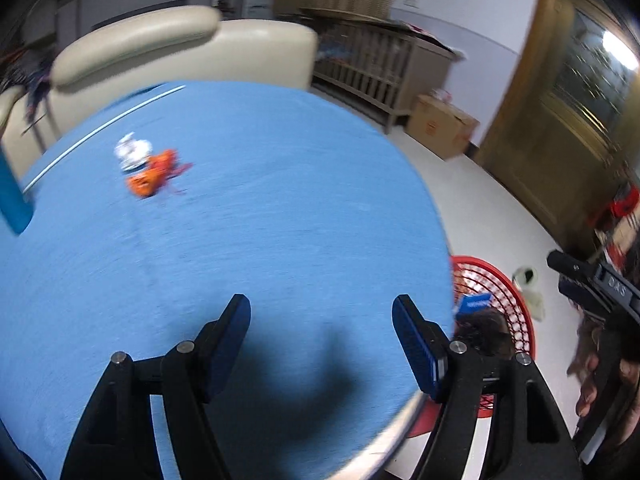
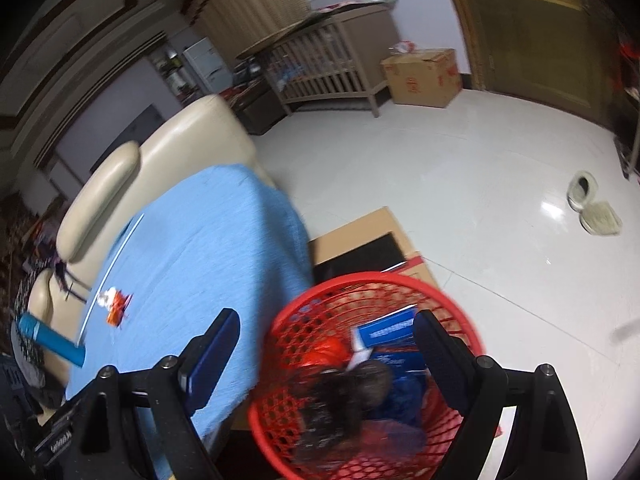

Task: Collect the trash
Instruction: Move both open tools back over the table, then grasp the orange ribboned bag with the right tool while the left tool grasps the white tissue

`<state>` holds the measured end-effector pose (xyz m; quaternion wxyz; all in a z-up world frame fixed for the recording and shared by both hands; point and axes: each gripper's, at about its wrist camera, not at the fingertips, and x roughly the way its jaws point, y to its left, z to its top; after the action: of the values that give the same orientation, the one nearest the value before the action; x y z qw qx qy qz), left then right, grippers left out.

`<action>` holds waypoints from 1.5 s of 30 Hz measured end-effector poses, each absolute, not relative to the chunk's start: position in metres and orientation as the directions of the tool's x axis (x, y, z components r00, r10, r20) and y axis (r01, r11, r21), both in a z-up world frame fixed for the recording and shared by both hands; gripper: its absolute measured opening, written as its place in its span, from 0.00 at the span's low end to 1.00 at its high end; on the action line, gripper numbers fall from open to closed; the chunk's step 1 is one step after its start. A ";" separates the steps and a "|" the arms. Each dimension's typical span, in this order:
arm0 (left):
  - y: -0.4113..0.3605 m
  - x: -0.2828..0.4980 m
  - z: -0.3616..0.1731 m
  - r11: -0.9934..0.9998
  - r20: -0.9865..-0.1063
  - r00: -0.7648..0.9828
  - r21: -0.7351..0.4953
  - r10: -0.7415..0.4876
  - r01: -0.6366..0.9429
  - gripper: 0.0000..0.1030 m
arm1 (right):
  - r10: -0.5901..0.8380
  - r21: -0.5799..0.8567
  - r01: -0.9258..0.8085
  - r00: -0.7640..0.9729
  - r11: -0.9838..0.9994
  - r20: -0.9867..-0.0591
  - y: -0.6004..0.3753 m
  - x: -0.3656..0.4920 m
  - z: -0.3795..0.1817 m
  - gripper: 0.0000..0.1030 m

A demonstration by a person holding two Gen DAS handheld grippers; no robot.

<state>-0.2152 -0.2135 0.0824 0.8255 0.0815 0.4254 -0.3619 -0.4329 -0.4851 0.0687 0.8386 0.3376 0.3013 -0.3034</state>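
The left gripper (image 1: pixel 322 344) hung over the near edge of the round table (image 1: pixel 280 200), which wore a blue cloth, and its jaws stood apart with nothing but cloth between them. The right gripper (image 2: pixel 326 354) was poised above the red mesh basket (image 2: pixel 280 364) on the floor just beside the table, its jaws spread wide and nothing held between them either.

Far across the table lay the remaining trash: an orange wrapper (image 1: pixel 154 174) touching a crumpled white-and-blue scrap (image 1: pixel 131 151) (both blurred, so what they were made of could not be told). A blue cylinder (image 2: pixel 50 338) stuck out at the table's far-left edge, near a thin white rod (image 1: pixel 100 128) lying along the cloth.

Inside the basket sat a blue box (image 2: pixel 390 330), something red-orange (image 2: pixel 326 354) and a dark fuzzy lump (image 2: pixel 352 388). Flattened cardboard (image 2: pixel 360 232) lay under and behind the basket, and a cream sofa (image 1: pixel 192 52) stood beyond the table
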 end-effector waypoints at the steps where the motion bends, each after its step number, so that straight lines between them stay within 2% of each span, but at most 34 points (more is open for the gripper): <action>1: -0.204 -0.210 0.081 0.739 -0.760 0.387 -0.179 -0.523 0.649 0.72 | -0.297 0.377 0.704 0.636 0.602 -0.712 -0.479 -0.426 0.070 0.88; 13: -0.101 -0.165 0.064 0.884 -0.752 0.532 -0.142 -0.389 0.445 0.72 | -0.147 0.303 0.565 0.616 0.768 -0.774 -0.399 -0.322 0.067 0.88; 25: -0.038 -0.131 0.046 0.932 -0.759 0.563 -0.161 -0.327 0.325 0.72 | 0.020 0.297 0.363 0.602 0.883 -0.798 -0.305 -0.153 0.060 0.88; 28: -0.031 -0.126 0.046 0.935 -0.757 0.569 -0.159 -0.320 0.316 0.72 | 0.037 0.315 0.360 0.605 0.878 -0.795 -0.296 -0.116 0.059 0.87; 33: -0.026 -0.118 0.046 0.937 -0.758 0.572 -0.152 -0.315 0.315 0.72 | -0.001 0.266 0.363 0.592 0.893 -0.806 -0.280 -0.059 0.056 0.87; 40: -0.022 -0.102 0.046 0.942 -0.766 0.569 -0.145 -0.300 0.302 0.72 | -0.047 0.186 0.361 0.548 0.914 -0.835 -0.259 -0.006 0.043 0.75; 42: -0.021 -0.098 0.048 0.945 -0.768 0.570 -0.141 -0.292 0.295 0.72 | -0.055 0.168 0.360 0.535 0.917 -0.843 -0.255 0.005 0.038 0.66; 44: -0.020 -0.092 0.048 0.947 -0.769 0.570 -0.140 -0.289 0.290 0.72 | -0.079 0.129 0.364 0.505 0.923 -0.859 -0.252 0.015 0.029 0.40; 45: -0.020 -0.088 0.049 0.947 -0.769 0.570 -0.140 -0.288 0.290 0.72 | -0.069 0.133 0.359 0.500 0.924 -0.863 -0.253 0.017 0.026 0.37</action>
<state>-0.0876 -0.0204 0.0491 0.8860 0.0010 0.4340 -0.1632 0.0168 -0.2528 0.0264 0.8530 0.1494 0.4842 -0.1254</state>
